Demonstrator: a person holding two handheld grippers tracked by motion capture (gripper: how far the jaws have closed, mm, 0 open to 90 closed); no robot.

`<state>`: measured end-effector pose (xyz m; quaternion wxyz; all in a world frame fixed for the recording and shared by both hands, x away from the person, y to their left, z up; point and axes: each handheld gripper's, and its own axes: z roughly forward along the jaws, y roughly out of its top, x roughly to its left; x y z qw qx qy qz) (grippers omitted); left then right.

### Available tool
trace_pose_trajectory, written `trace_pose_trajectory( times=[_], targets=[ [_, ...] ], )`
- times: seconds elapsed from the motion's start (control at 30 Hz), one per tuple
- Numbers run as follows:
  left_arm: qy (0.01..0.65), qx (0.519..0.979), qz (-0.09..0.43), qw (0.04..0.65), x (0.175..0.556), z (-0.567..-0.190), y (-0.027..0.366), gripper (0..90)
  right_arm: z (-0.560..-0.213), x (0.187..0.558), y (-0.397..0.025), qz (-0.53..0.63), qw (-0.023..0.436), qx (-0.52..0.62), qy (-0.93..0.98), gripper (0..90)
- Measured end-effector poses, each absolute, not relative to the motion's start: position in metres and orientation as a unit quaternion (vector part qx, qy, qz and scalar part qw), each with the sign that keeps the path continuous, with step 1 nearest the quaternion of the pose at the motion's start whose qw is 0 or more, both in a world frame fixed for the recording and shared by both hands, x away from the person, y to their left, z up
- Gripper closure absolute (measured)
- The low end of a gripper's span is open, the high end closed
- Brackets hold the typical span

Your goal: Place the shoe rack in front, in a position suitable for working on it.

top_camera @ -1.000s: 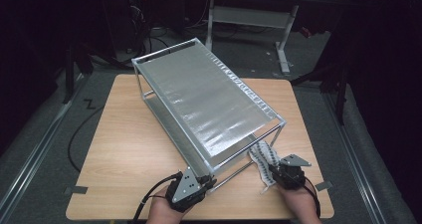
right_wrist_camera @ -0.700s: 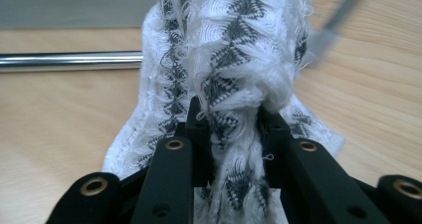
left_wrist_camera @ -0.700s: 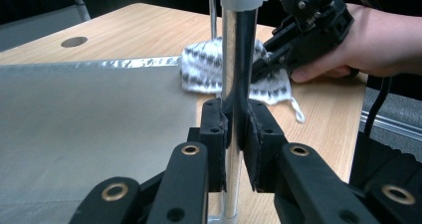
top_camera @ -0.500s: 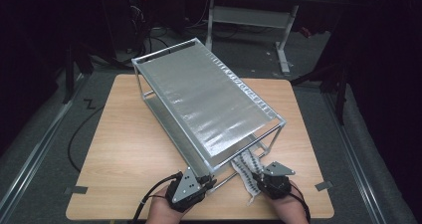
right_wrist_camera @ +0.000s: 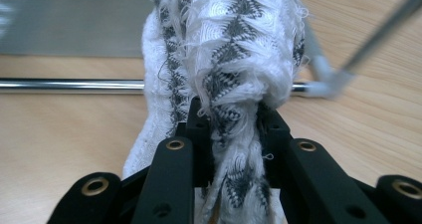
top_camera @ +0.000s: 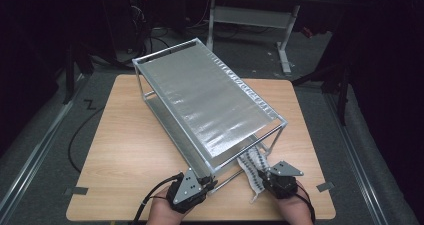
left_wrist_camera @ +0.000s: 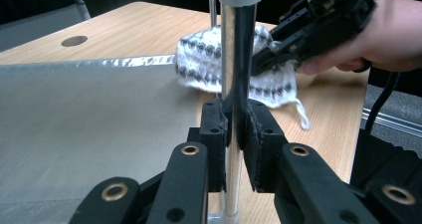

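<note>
Clamping the near corner post of the metal rack, the left tool has its two black jaws pressed narrow against the shiny upright, one pad on each side. In the high view that left tool sits at the near corner of the rack, close to the near edge of the wooden bench, with a hand behind it.

Just to the right of that corner, the right tool grips a white knitted cloth with grey-black patterning; its jaws are drawn in on a bunched fold of the fabric, and the rest of the cloth swells out beyond the tips. From above, the right tool holds the cloth against the near right end of the rack, partly under the upper shelf and lying over the low rail. In the left gripper view the cloth lies behind the post at the edge of the lower shelf.

Farther off, the rack runs diagonally across the bench, its silvery top shelf reaching toward the far left corner.
</note>
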<state>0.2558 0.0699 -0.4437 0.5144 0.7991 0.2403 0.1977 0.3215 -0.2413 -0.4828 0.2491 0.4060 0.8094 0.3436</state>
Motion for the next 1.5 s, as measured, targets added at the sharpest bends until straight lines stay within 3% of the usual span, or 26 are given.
trace_pose_trajectory(
  times=[0.27, 0.73, 1.5],
  targets=[
    [0.240, 0.800, 0.197, 0.514, 0.256, -0.444, 0.070, 79.6, -0.496, 0.333, -0.246, 0.310, 0.229, 0.419, 0.822, 73.6],
    [0.241, 0.800, 0.197, 0.514, 0.256, -0.444, 0.070, 79.6, -0.492, 0.280, -0.168, 0.343, 0.163, 0.262, 0.887, 74.1],
    [0.243, 0.795, 0.203, 0.517, 0.254, -0.446, 0.071, 79.5, -0.402, 0.295, -0.292, 0.491, 0.318, 0.405, 0.703, 75.1]
  ],
)
